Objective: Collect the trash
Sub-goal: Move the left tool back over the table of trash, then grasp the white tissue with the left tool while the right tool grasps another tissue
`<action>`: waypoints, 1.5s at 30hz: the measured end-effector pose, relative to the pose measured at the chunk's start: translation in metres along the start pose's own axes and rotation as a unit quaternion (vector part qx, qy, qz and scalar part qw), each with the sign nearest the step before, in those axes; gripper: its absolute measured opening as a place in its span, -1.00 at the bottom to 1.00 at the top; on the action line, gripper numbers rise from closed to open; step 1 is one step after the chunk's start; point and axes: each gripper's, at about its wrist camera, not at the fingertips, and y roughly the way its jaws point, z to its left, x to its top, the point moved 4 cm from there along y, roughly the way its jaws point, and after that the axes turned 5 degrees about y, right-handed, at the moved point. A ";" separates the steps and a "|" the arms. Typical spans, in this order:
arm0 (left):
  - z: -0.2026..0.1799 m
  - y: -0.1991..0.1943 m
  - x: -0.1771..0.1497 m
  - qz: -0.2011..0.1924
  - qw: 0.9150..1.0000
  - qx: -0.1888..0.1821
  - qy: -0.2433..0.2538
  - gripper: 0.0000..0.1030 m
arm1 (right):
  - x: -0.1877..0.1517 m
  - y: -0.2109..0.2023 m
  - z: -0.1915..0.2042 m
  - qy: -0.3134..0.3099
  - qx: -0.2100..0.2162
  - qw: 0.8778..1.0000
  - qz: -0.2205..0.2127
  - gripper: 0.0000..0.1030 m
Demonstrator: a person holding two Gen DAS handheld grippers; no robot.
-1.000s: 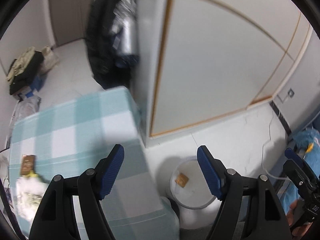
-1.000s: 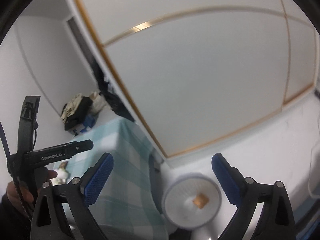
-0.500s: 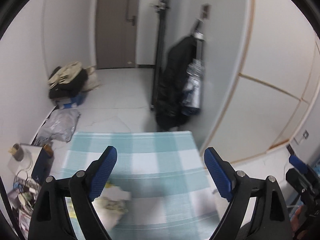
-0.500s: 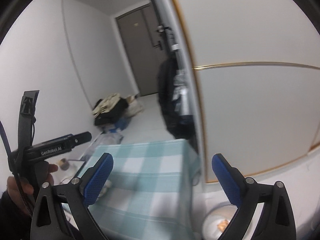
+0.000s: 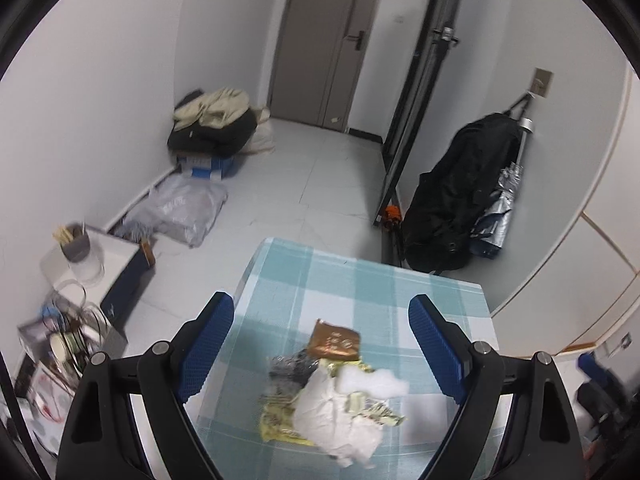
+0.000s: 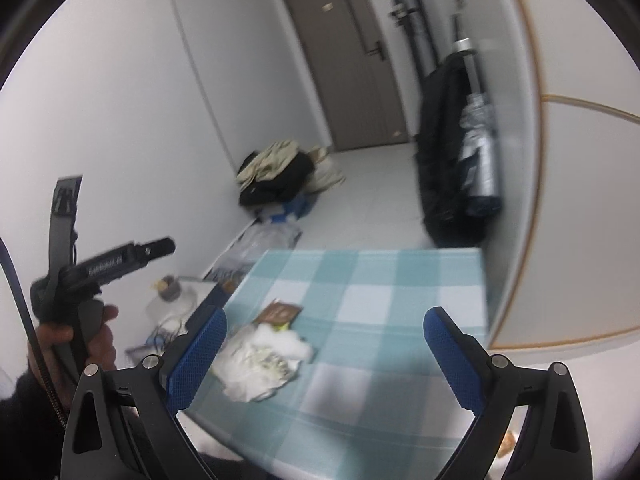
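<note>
Left hand-held gripper [image 5: 320, 344] has just been opening and now stands wide with nothing gripped, above the trash pile [image 5: 336, 404] on the checked table [image 5: 360, 280]. Right hand-held gripper [image 6: 326, 352] also spread wide and empty over the same table. Brown wrapper [image 5: 334, 342] lies at the pile's far edge, touching it.

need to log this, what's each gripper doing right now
left gripper: open, holding nothing, above the trash pile
right gripper: open, holding nothing
</note>
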 end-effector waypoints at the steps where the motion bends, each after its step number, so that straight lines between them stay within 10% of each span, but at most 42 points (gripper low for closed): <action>1: 0.005 0.003 -0.002 0.004 1.000 -0.006 -0.009 0.69 | -0.004 0.009 0.009 -0.007 0.007 1.000 0.010 0.94; 23: 0.066 0.004 -0.004 0.019 0.999 -0.017 -0.034 0.69 | -0.108 0.154 0.072 -0.032 0.026 0.979 0.198 0.24; 36: 0.070 0.009 -0.005 0.028 0.998 -0.012 -0.049 0.69 | -0.104 0.161 0.056 0.002 0.038 0.978 0.205 -0.92; 45: 0.068 0.013 -0.007 0.040 0.998 -0.001 -0.041 0.69 | -0.083 0.140 0.054 0.010 0.055 0.985 0.163 -0.96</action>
